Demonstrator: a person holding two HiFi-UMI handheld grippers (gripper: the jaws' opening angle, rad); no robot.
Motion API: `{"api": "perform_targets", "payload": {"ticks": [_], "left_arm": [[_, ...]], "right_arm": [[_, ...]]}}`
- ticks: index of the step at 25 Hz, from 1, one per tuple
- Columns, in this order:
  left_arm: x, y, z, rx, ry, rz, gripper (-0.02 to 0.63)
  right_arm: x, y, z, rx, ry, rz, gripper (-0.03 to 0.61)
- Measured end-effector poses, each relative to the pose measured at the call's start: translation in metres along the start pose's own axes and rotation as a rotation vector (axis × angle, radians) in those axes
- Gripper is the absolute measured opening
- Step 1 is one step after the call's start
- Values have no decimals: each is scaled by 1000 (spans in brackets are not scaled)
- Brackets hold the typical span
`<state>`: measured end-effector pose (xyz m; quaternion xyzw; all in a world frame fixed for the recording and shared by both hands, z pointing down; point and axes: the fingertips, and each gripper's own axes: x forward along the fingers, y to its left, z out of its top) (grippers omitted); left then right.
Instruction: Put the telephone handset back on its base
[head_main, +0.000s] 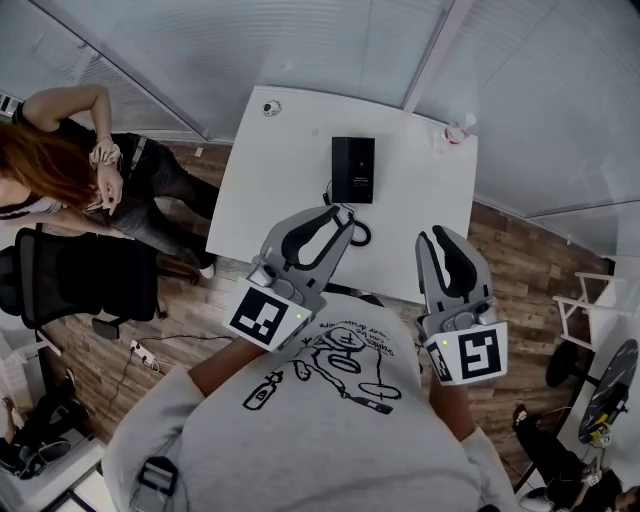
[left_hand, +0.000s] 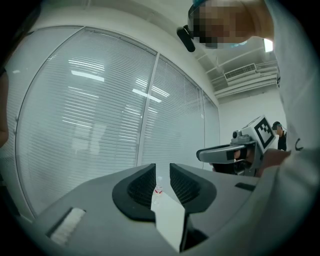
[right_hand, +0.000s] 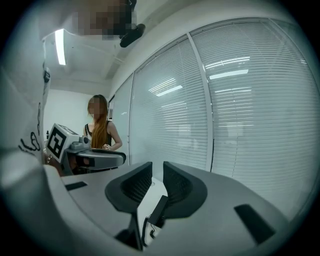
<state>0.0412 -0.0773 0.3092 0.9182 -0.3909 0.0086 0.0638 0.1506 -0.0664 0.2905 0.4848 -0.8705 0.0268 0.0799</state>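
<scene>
Well, both claws are held up close to the person's grey shirt (head_main: 330, 440), side by side. Both point out over the white worktop (head_main: 275, 190).

The left claw (head_main: 335, 214) sits in the middle of the head view and leans a bit to the right. In its own view, the left claw (left_hand: 162, 167) has its two jaws a little apart, with a thin gap. Nothing is between them.

The right claw (head_main: 440, 236) is just right of the middle and points straight up the frame. Its jaws are a little apart too (right_hand: 157, 165), and they hold nothing.

At the far left of the head view is a person with long hair (head_main: 70, 165). A black chair (head_main: 85, 280) is just below that person.

A small round thing (head_main: 271, 107) sits near the upper left corner of the worktop. The black telephone (head_main: 353, 168) lies in the middle, past both claws, and neither one touches it. I cannot tell the handset from the base.

Its curly cord (head_main: 358, 232) loops toward the near edge, just beside the tip of the left claw. The cord lies between that claw and the telephone.

A small bottle (head_main: 455, 132) with some red on it stands at the upper right corner. White blinds (head_main: 200, 50) hang behind the worktop.
</scene>
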Motion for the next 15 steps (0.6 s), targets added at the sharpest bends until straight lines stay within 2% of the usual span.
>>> {"api": "perform_targets", "payload": {"ticks": [15], "left_arm": [[5, -1, -2, -10, 3, 5, 87]], "right_arm": [[1, -5, 2, -9, 0, 6, 63]]}}
